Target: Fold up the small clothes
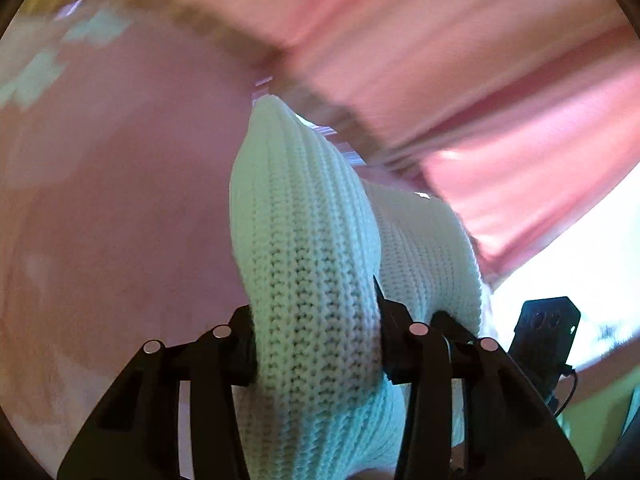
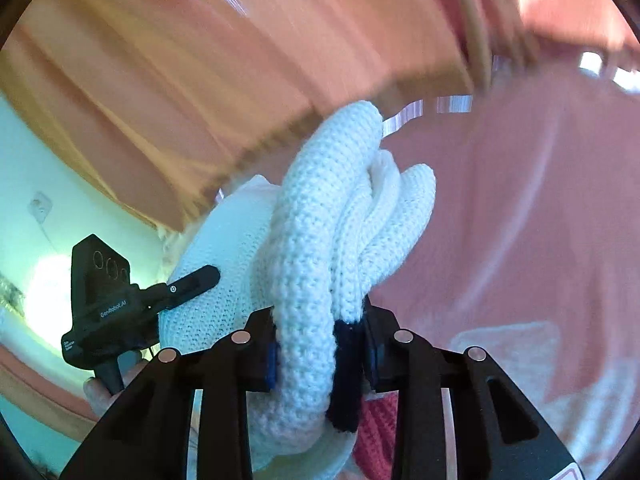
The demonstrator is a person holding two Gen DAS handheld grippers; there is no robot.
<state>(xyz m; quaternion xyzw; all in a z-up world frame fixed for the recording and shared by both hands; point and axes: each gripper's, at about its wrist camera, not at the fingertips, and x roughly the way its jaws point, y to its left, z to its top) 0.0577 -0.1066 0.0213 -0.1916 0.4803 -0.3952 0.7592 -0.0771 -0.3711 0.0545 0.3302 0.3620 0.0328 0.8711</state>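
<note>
A white knitted garment (image 1: 312, 264) fills the middle of the left wrist view. My left gripper (image 1: 316, 344) is shut on a thick fold of it. In the right wrist view the same white knit (image 2: 312, 264) is bunched in several folds, with a dark navy trim (image 2: 348, 376) and a red knit part (image 2: 376, 432) low down. My right gripper (image 2: 320, 348) is shut on that bunch. The garment is held up off the pink surface. The other gripper (image 2: 104, 304) shows at the left of the right wrist view, against the knit.
A pink bed cover (image 1: 120, 200) lies beneath, blurred. Pink curtains (image 1: 460, 60) hang behind. A pale wall with a socket (image 2: 40, 208) is at the left of the right wrist view. The other gripper's body (image 1: 548, 332) shows at the lower right of the left wrist view.
</note>
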